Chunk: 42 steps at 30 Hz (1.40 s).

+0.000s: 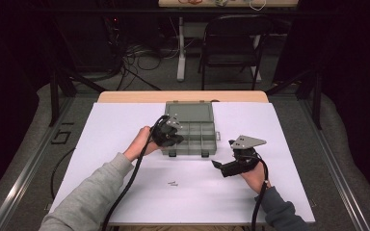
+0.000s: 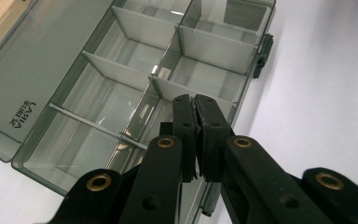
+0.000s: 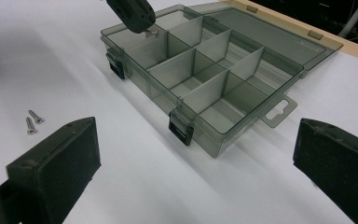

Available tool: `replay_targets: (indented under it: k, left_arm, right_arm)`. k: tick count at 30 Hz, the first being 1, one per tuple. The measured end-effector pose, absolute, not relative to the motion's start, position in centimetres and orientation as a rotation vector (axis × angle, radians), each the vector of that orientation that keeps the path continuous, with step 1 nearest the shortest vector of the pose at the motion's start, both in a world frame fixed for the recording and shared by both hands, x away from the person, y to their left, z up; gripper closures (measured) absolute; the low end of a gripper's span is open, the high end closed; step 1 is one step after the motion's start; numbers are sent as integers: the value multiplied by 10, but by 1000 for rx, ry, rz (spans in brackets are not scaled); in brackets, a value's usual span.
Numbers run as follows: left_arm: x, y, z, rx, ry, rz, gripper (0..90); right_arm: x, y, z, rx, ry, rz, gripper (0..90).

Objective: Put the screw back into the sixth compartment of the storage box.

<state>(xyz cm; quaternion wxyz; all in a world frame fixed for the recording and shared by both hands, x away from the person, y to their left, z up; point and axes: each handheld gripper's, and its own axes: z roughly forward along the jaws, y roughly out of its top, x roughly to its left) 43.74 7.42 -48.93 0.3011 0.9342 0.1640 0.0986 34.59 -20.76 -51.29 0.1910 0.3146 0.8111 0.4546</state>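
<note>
Black jaws of the left gripper [image 2: 196, 105] are pressed narrow on a small screw [image 3: 152, 33], held over a near corner compartment of the open organiser box [image 2: 121, 79]. It should be lowered inside the dividers before release. Jaws of the right gripper [image 3: 191, 154] are spread wide and empty, near two screws [image 3: 31, 121] on the table.

The left tool [image 1: 172, 136] has its jaws pressed together, while the right tool [image 1: 218, 165] gapes wide.
</note>
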Motion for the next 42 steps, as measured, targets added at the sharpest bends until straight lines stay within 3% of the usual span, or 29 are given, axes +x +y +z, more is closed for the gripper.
replay_targets:
  k: [14,20,28,32,42]
  left_arm:
    - [445,72,-500,2504,465,218,849]
    - [444,77,-496,2480,476,182,716]
    - [430,83,-490,2481,477,190,357]
    - [421,88,-488,2473,467,185,242]
    - [394,107,-486,2407,453,203,151]
  right_arm:
    - [346,-208,-513,886,2278,1281,0]
    - [346,-208,-512,884,2278,1279,0]
    - [346,-208,-512,883,2277,1286,0]
    - [346,-209,-512,885,2281,1284,0]
    - [346,-208,-512,883,2282,1285,0]
